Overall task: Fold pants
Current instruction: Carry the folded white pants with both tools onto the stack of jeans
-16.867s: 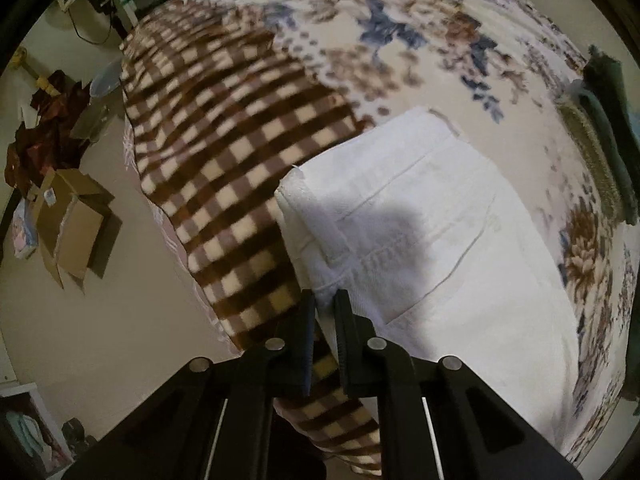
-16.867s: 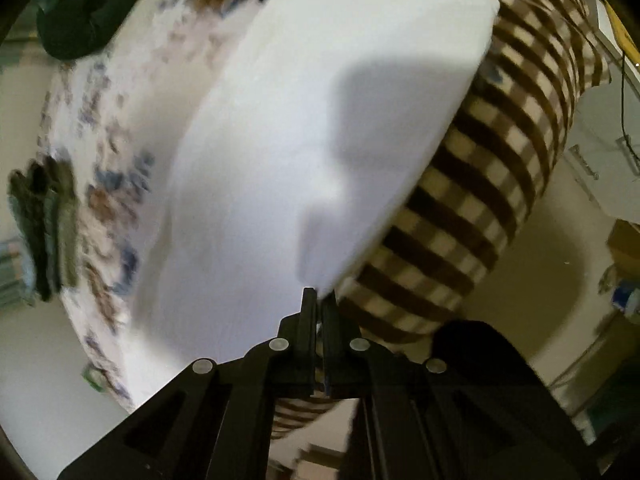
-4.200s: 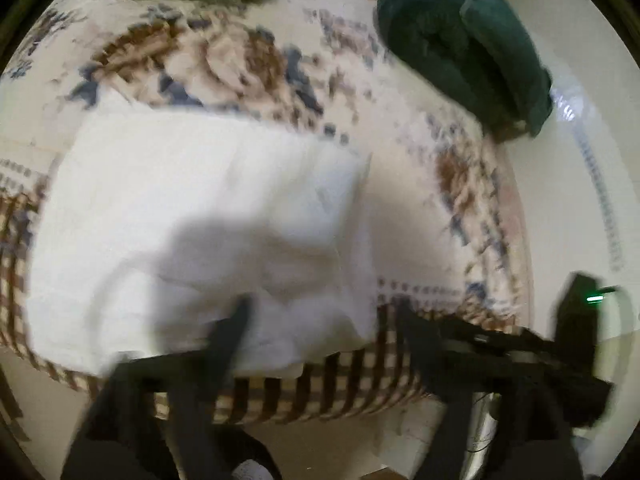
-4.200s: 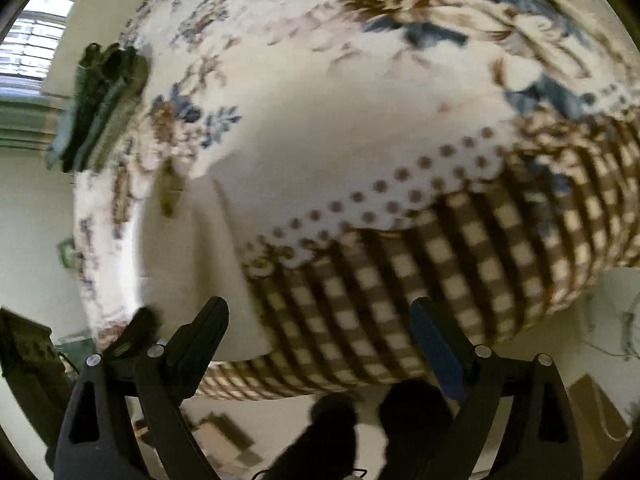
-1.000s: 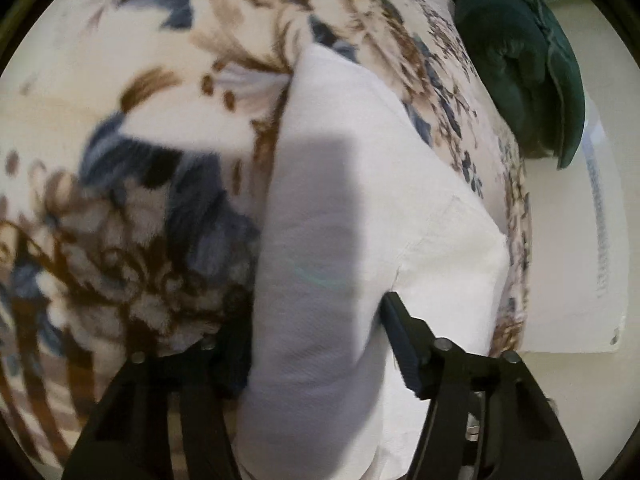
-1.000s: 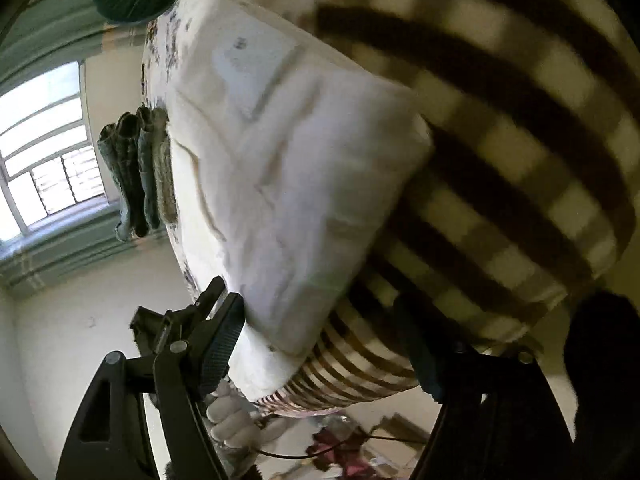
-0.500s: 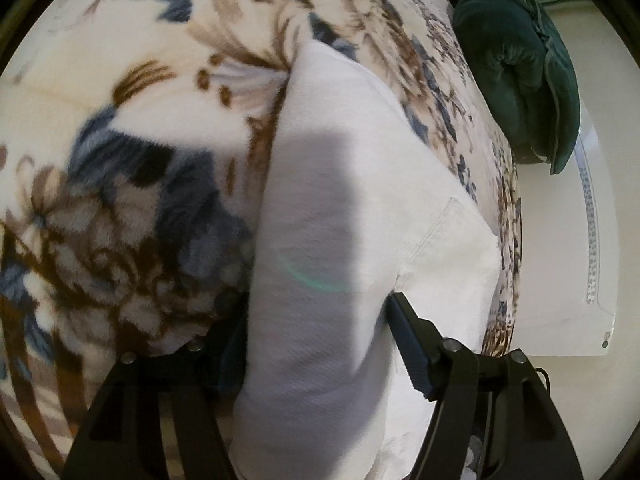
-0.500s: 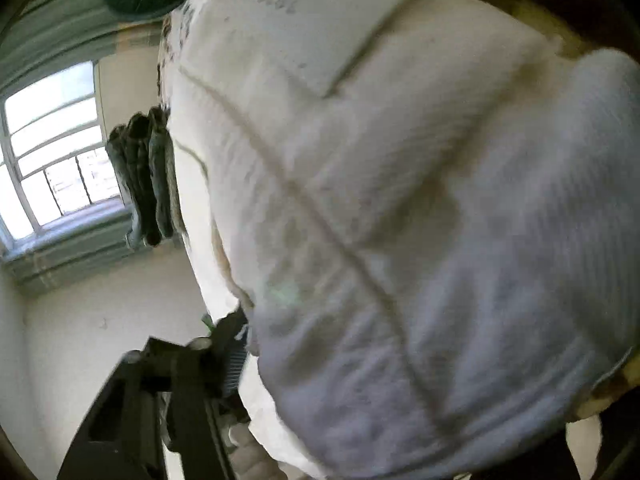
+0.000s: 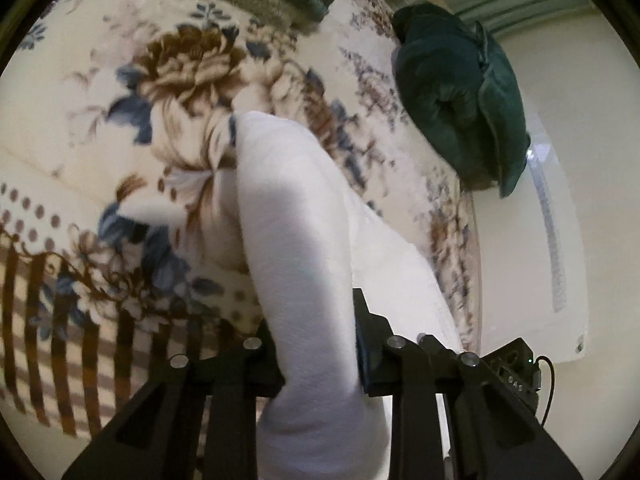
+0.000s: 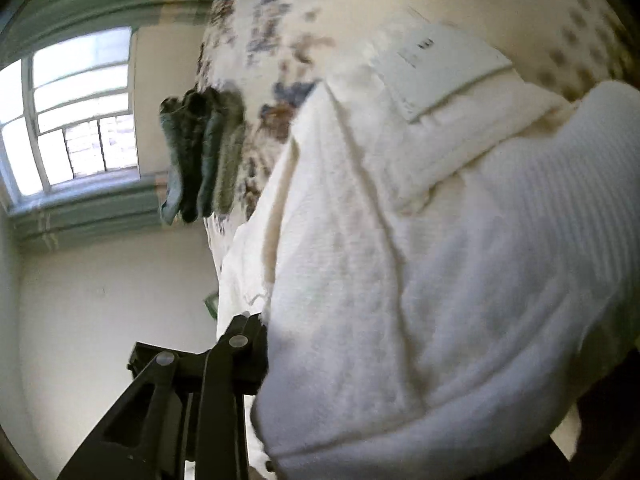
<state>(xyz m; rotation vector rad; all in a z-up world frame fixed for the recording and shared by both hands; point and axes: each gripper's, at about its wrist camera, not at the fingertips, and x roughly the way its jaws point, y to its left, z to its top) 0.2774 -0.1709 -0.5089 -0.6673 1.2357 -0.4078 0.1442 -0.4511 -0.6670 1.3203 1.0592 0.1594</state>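
The folded white pants (image 9: 296,216) lie as a thick bundle on the floral blanket (image 9: 180,80), with the near end raised off it. My left gripper (image 9: 316,344) has its jaws closing, and both pads press into that end of the bundle. In the right wrist view the pants (image 10: 400,240) fill most of the picture, a paper tag (image 10: 436,64) showing on top. My right gripper (image 10: 320,344) is closing on the other end. Only its left finger (image 10: 244,344) shows, pressed against the cloth. The other finger is hidden behind the bundle.
A dark green cushion (image 9: 460,92) sits at the far right of the bed. A stack of folded green and grey clothes (image 10: 200,160) lies at the far edge, below a window (image 10: 68,112). The blanket's brown checked border (image 9: 60,340) hangs at the near left.
Both grippers have closed further on the ends of the bundle and risen. The pants have come up off the blanket with them, and more of the bed shows.
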